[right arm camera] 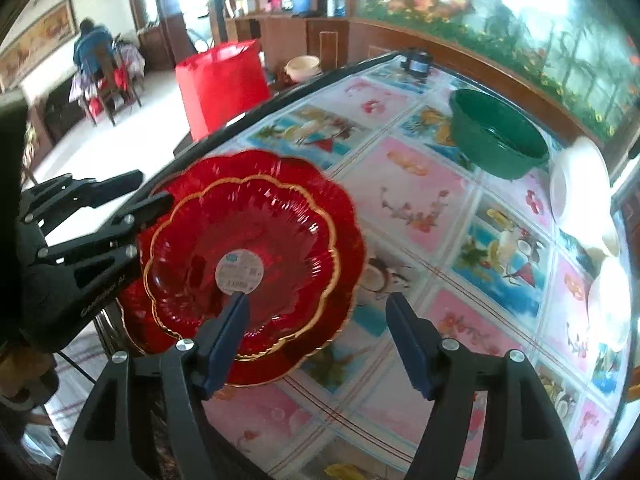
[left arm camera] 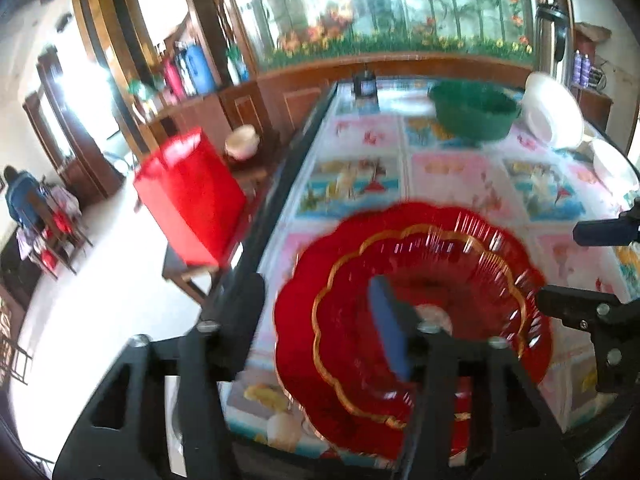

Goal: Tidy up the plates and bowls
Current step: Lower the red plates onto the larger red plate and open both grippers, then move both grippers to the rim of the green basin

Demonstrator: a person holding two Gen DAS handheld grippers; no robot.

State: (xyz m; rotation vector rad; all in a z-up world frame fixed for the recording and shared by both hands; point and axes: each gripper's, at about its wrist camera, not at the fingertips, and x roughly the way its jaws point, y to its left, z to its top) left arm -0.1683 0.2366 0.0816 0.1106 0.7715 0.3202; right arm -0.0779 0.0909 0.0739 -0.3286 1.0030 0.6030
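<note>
Two red scalloped glass plates lie stacked near the table's left edge: a smaller gold-rimmed plate (left arm camera: 420,280) (right arm camera: 240,256) sits on a larger red plate (left arm camera: 296,320) (right arm camera: 344,216). My left gripper (left arm camera: 316,320) (right arm camera: 148,194) is open at the stack's left rim, one blue pad over the plates and the other finger beyond the table edge. My right gripper (right arm camera: 320,340) (left arm camera: 576,264) is open at the stack's right side, its left pad above the plates and nothing pressed between its pads. A green bowl (left arm camera: 474,114) (right arm camera: 496,136) and white bowls (left arm camera: 554,110) (right arm camera: 580,184) stand farther back.
The table (left arm camera: 452,176) (right arm camera: 420,200) has a colourful patterned cover under glass. Another white dish (left arm camera: 614,168) (right arm camera: 608,300) lies at the right edge. A small dark object (left arm camera: 364,84) stands at the far edge. A red bag (left arm camera: 188,192) (right arm camera: 222,80) stands on the floor left of the table; a person (right arm camera: 90,48) sits far off.
</note>
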